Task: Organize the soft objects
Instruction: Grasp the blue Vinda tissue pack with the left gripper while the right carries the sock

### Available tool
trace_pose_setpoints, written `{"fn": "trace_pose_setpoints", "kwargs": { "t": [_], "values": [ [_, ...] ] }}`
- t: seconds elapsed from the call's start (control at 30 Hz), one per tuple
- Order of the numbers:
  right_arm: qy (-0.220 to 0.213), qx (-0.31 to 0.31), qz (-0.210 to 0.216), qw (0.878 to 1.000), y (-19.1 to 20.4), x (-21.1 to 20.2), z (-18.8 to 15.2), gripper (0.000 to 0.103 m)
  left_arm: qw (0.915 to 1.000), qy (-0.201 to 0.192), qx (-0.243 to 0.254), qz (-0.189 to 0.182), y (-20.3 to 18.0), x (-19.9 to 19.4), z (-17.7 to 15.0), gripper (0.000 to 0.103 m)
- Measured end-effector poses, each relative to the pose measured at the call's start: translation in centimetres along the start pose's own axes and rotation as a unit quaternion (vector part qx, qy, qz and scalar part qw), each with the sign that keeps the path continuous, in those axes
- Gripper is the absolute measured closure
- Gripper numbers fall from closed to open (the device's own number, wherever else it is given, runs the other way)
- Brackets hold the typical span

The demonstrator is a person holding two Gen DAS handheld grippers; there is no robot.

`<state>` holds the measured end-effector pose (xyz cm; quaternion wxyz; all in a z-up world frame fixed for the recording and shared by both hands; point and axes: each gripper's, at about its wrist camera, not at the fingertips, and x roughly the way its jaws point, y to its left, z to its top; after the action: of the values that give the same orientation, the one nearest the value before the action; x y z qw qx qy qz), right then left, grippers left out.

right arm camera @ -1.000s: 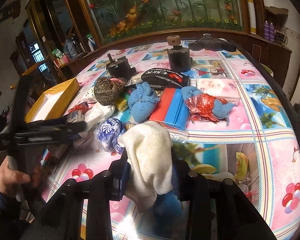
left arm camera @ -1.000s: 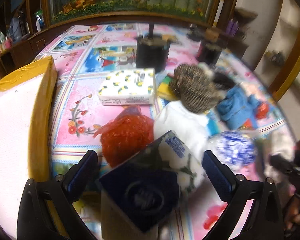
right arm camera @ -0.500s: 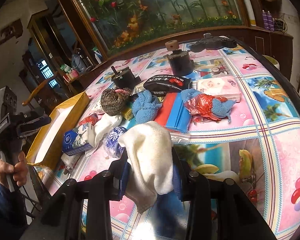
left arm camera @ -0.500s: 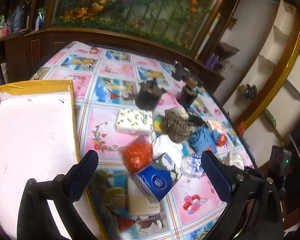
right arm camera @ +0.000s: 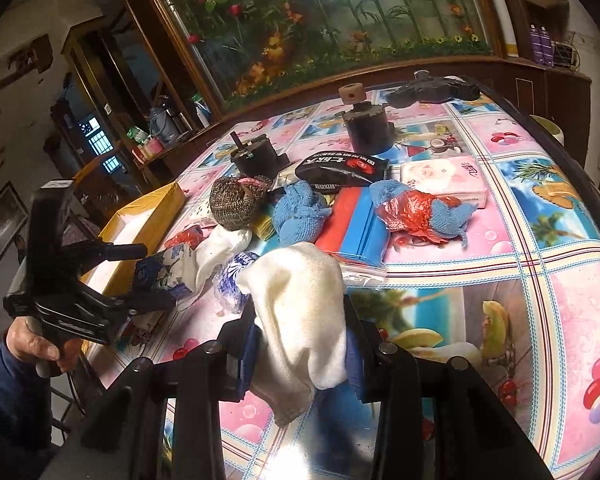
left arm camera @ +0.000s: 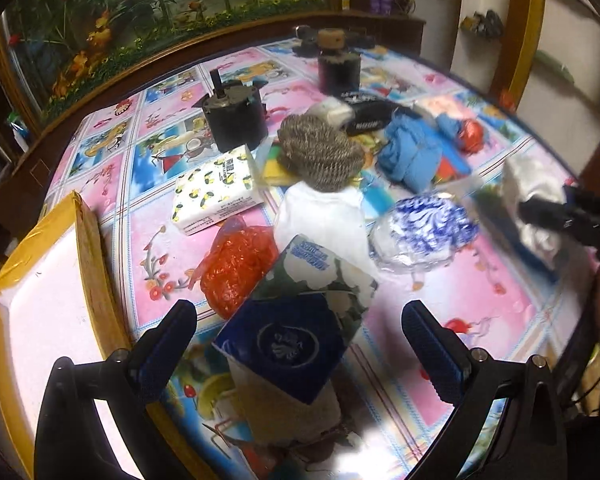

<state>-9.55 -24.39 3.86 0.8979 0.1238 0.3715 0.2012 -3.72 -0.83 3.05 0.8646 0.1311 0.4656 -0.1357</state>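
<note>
My left gripper (left arm camera: 300,346) hangs open low over the table, its fingers either side of a blue tissue pack (left arm camera: 288,340) without touching it. The pack leans on a tan block by the yellow box (left arm camera: 40,312). Behind it lie a red mesh bag (left arm camera: 236,264), a white cloth (left arm camera: 324,220) and a blue-patterned bag (left arm camera: 424,228). My right gripper (right arm camera: 300,344) is shut on a cream cloth (right arm camera: 300,304), held above the table's near edge. The right wrist view shows the left gripper (right arm camera: 100,280) in a person's hand (right arm camera: 32,344).
A brown knitted ball (left arm camera: 320,152), a lemon-print tissue pack (left arm camera: 216,188), blue cloths (left arm camera: 408,152), a red-and-blue folder (right arm camera: 356,220) and a pink tissue pack (right arm camera: 444,180) crowd the table's middle. Two black cylinders (left arm camera: 236,120) (right arm camera: 368,128) stand behind. The patterned tablecloth (right arm camera: 540,320) is bare at the right.
The left gripper drew back high half a second ago, then came down close over the blue tissue pack again, rolled to one side. The right gripper kept its cloth nearly still.
</note>
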Motion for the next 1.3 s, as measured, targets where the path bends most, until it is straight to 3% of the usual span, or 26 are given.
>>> {"fn": "trace_pose_setpoints", "kwargs": {
  "t": [0.13, 0.2, 0.23, 0.73, 1.3],
  "values": [
    [0.0, 0.003, -0.001, 1.0, -0.1, 0.0, 0.0, 0.062, 0.9993, 0.009, 0.008, 0.034, -0.7, 1.4, -0.3, 0.001],
    [0.002, 0.005, 0.0, 1.0, -0.2, 0.1, 0.0, 0.062, 0.9987, 0.002, 0.007, 0.05, -1.1, 1.5, -0.7, 0.012],
    [0.004, 0.006, -0.001, 1.0, -0.2, 0.2, 0.0, 0.062, 0.9985, 0.002, 0.006, 0.055, -1.2, 1.5, -0.8, 0.023],
    [0.012, 0.009, -0.005, 1.0, -0.4, 0.7, 0.1, 0.062, 0.9904, -0.087, -0.008, 0.107, -2.5, -1.8, -1.7, 0.028],
    [0.016, -0.002, -0.035, 0.999, 0.5, 0.7, 0.2, 0.062, 0.9784, -0.133, -0.011, 0.158, -1.7, -4.4, -2.1, 0.027]
  ]
}}
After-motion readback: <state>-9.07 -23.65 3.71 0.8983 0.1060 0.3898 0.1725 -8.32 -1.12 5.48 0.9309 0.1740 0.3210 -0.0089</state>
